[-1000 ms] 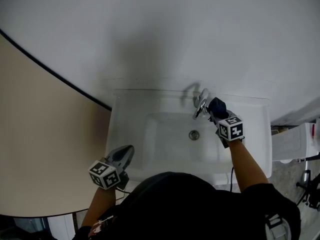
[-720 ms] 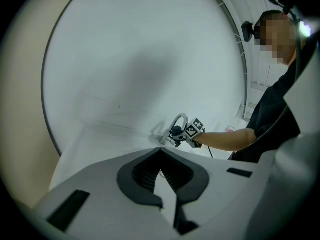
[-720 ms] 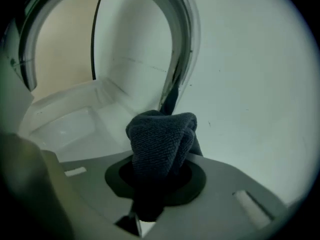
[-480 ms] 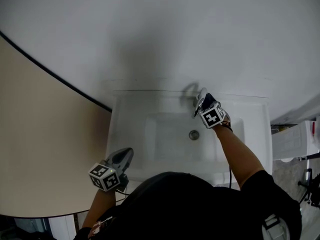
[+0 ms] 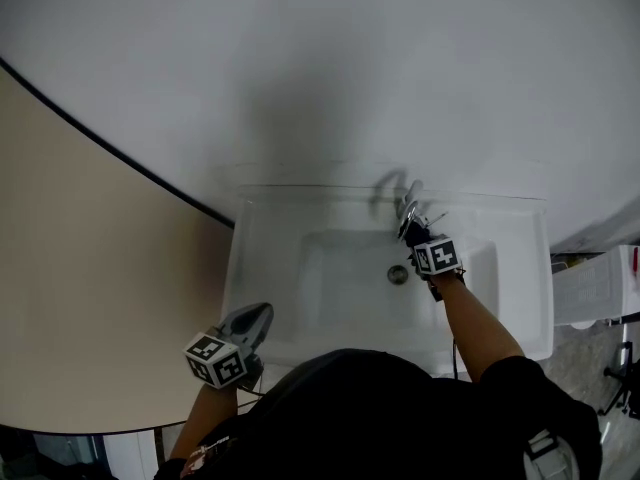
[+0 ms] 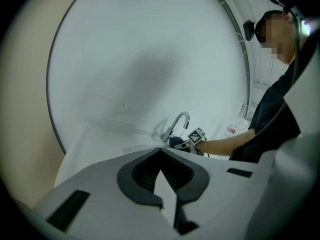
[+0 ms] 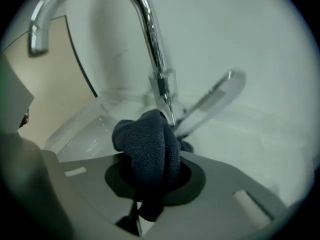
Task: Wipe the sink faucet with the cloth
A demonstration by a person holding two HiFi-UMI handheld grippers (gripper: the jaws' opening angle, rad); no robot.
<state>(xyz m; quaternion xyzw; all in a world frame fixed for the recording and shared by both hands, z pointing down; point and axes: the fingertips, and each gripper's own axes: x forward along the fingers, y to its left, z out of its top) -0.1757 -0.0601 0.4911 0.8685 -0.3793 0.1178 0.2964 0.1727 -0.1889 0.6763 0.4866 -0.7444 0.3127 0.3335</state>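
The chrome gooseneck faucet (image 7: 150, 34) stands at the back rim of the white sink (image 5: 270, 258), its lever handle (image 7: 215, 96) slanting to the right. A dark blue cloth (image 7: 150, 144) is bunched in my right gripper (image 7: 150, 161), which is shut on it and presses it against the foot of the faucet (image 5: 405, 208). From above, the right gripper (image 5: 414, 232) points down at the faucet's base, just behind the drain (image 5: 398, 274). My left gripper (image 5: 256, 316) hovers over the sink's front left rim, shut and holding nothing, with its jaws (image 6: 160, 151) meeting at the tips.
A beige panel (image 5: 90, 298) with a dark curved edge runs along the left of the sink. The white wall (image 5: 330, 68) rises right behind the faucet. A white box-like object (image 5: 590, 288) stands to the right of the sink.
My right gripper has come down along the faucet with the cloth, from near the spout to the foot. The left gripper has stayed in place.
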